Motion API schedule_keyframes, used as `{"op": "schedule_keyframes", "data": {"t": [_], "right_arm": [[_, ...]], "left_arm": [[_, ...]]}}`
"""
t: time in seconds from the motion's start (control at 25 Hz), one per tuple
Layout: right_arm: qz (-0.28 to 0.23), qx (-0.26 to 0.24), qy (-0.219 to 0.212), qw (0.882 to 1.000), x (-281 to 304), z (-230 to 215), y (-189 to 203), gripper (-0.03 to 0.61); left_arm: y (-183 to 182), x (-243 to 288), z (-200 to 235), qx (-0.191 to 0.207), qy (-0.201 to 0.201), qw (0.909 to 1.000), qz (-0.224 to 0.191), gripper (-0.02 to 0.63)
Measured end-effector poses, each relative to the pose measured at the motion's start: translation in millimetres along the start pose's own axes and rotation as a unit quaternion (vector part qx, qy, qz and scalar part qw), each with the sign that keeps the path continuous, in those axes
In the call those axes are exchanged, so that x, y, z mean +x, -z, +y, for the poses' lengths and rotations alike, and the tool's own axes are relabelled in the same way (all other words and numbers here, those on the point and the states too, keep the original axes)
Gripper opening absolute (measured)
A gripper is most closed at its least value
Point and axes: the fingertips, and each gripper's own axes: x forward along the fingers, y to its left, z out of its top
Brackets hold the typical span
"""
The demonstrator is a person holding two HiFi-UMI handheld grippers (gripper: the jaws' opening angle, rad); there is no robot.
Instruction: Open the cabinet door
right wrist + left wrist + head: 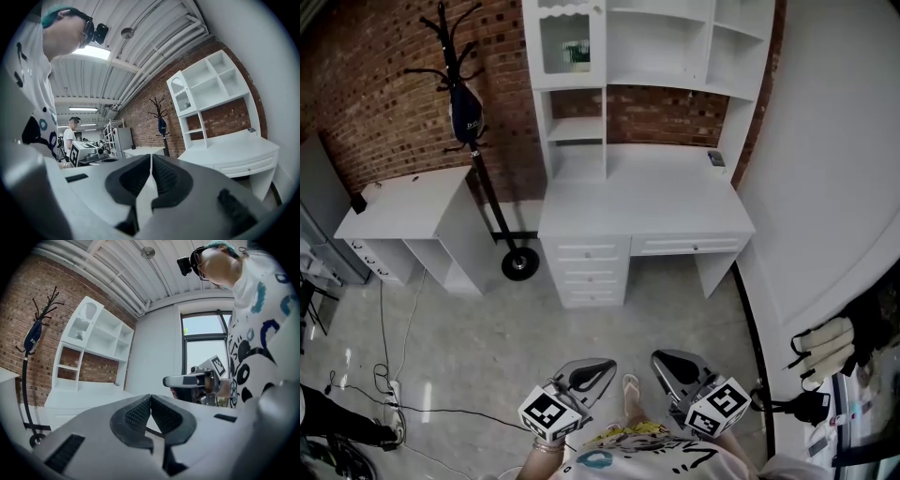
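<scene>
The white desk (647, 202) with its hutch stands far ahead across the floor. Its cabinet door (565, 42), white with a glass pane, is at the hutch's upper left and looks closed; it also shows as the arched-pane door (80, 326) and door (182, 96). Both grippers are held low and close to my body, far from the desk. My left gripper (607, 366) has its jaws together with nothing between the dark pads (136, 413). My right gripper (659, 358) is likewise shut and empty, with its pads (164, 176) meeting at the tips.
A black coat stand (459, 94) with a dark bag stands left of the desk, on a round base (518, 263). A low white side desk (403, 211) sits further left. Cables (394, 384) trail on the floor. A white wall (830, 169) runs along the right.
</scene>
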Motion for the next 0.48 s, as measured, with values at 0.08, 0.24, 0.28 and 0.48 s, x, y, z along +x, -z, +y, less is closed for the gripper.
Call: {"op": "schedule_keyframes", "data": {"t": [0.08,0.24,0.28,0.48], "right_arm": [[-0.001,-0.001,-0.004,1.000,8.4,-6.6,-1.4,0.029],[-0.005,0.000,-0.013,1.000,25.7,-24.8,-5.2,0.029],[-0.006,0.000,-0.015,1.000,31.0,-30.1,-6.8,0.029],[-0.008,-0.003,-0.022,1.000,60.9,-61.8,-21.9,0.029]], "left_arm": [[-3.0,5.4,7.2,0.002,-0.002,1.0000,-0.004,0.015],[-5.8,19.5,21.9,0.000,-0.006,0.9999,-0.009,0.015],[-6.2,22.7,27.3,-0.002,-0.008,0.9999,-0.009,0.015],[-16.1,44.3,62.4,-0.001,-0.016,0.9999,-0.006,0.015]]}}
